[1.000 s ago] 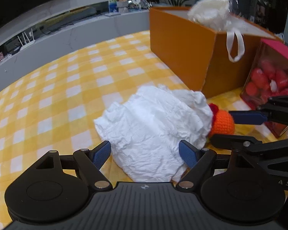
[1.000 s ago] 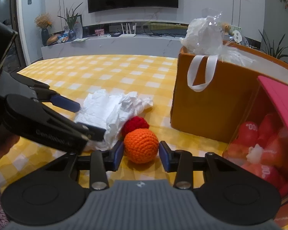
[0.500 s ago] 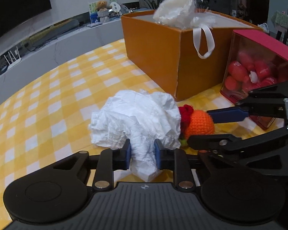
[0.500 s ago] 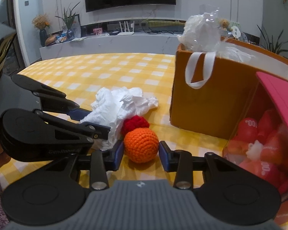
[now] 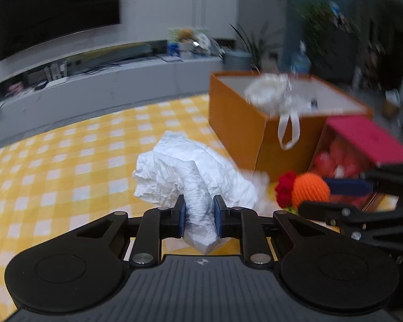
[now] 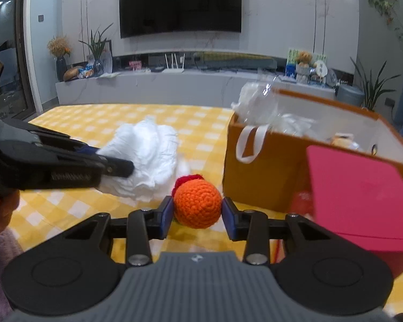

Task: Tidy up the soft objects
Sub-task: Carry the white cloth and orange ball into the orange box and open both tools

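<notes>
Left gripper [image 5: 199, 216] is pinched on a neck of the crumpled white tissue paper [image 5: 190, 174]; its jaws were closing w/ the paper between them and the pads now press it, so most of the wad bunches up ahead of the fingers and hangs over the yellow-checked tablecloth [image 5: 67, 161]. Grabbing a narrow fold makes sense, probably: the whole wad is too wide for the jaws. Next along, just beside the paper, the right gripper [image 6: 198, 212] holds the orange crochet ball [image 6: 197, 205] squeezed across its middle, pads on both sides, w/ a red crochet bit [image 6: 188, 179] attached behind it; a mid-line grip keeps a round soft thing from squirting out. Further right stands the open orange gift bag [image 6: 260, 177], white handle facing the grippers, already holding white stuffing and clear plastic, so likely the drop-off for both items. Far right, touching the bag, a pink-lidded clear box [image 6: 362, 196] w/ red items inside; can't tell what they are.
</notes>
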A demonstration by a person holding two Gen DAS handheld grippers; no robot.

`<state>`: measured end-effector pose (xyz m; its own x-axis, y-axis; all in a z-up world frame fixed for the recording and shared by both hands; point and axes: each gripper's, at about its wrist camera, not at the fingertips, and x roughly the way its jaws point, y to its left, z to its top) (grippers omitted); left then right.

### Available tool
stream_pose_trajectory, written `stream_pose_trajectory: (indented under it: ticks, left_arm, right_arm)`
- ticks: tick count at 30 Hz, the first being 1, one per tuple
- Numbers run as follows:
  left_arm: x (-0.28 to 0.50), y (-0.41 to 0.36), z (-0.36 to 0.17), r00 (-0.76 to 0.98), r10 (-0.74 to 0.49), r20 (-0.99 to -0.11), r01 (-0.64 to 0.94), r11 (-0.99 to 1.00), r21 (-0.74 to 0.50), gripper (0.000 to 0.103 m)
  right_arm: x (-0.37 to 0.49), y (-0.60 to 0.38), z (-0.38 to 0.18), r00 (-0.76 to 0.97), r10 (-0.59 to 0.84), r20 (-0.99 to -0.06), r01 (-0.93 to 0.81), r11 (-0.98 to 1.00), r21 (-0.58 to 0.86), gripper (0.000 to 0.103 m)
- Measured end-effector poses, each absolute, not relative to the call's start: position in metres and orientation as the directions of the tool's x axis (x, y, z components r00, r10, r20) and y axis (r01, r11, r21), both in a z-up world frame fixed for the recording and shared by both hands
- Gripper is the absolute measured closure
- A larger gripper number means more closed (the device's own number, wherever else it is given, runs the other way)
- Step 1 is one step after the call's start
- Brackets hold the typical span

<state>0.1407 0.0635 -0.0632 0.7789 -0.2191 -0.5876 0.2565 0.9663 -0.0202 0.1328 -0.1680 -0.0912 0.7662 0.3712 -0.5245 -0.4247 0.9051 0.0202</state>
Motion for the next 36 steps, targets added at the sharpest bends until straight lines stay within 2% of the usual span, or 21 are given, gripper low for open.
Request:
stream_pose_trajectory:
  ticks: [4, 11, 17, 22, 29, 32, 36]
  left_arm:
    - [0.122, 0.06, -0.041, 0.812, -0.212, -0.544, 0.234, 0.972, -0.029, 0.08]
    - [0.104, 0.032, 0.007, 0.844, -0.282, -0.457, 0.312, 0.95, -0.011, 0.08]
    - [0.114, -0.007, 0.045, 0.836, -0.357, -0.416, 0.41, 0.911, 0.04, 0.08]
    - [0.14, -0.046, 0.068, 0.816, -0.42, -0.397, 0.487, 0.869, 0.082, 0.08]
    - [0.196, -0.089, 0.074, 0.788, -0.442, -0.428, 0.536, 0.835, 0.123, 0.08]
    - [0.222, -0.1, 0.062, 0.769, -0.424, -0.478, 0.538, 0.833, 0.128, 0.08]
    - [0.269, -0.108, 0.035, 0.722, -0.388, -0.573, 0.519, 0.852, 0.077, 0.08]
  right_arm:
    - [0.117, -0.18, -0.076, 0.788, 0.37, -0.491, -0.417, 0.909, 0.016, 0.064]
    - [0.097, -0.203, -0.05, 0.84, 0.353, -0.412, -0.375, 0.927, 0.031, 0.064]
    - [0.091, -0.236, -0.021, 0.884, 0.323, -0.338, -0.318, 0.945, 0.071, 0.064]
    - [0.105, -0.266, -0.002, 0.898, 0.304, -0.317, -0.296, 0.952, 0.077, 0.064]
    - [0.155, -0.309, 0.009, 0.893, 0.294, -0.342, -0.271, 0.956, 0.114, 0.064]
    - [0.186, -0.319, 0.006, 0.882, 0.28, -0.379, -0.263, 0.96, 0.095, 0.064]
    - [0.229, -0.329, -0.007, 0.854, 0.268, -0.446, -0.262, 0.962, 0.077, 0.064]
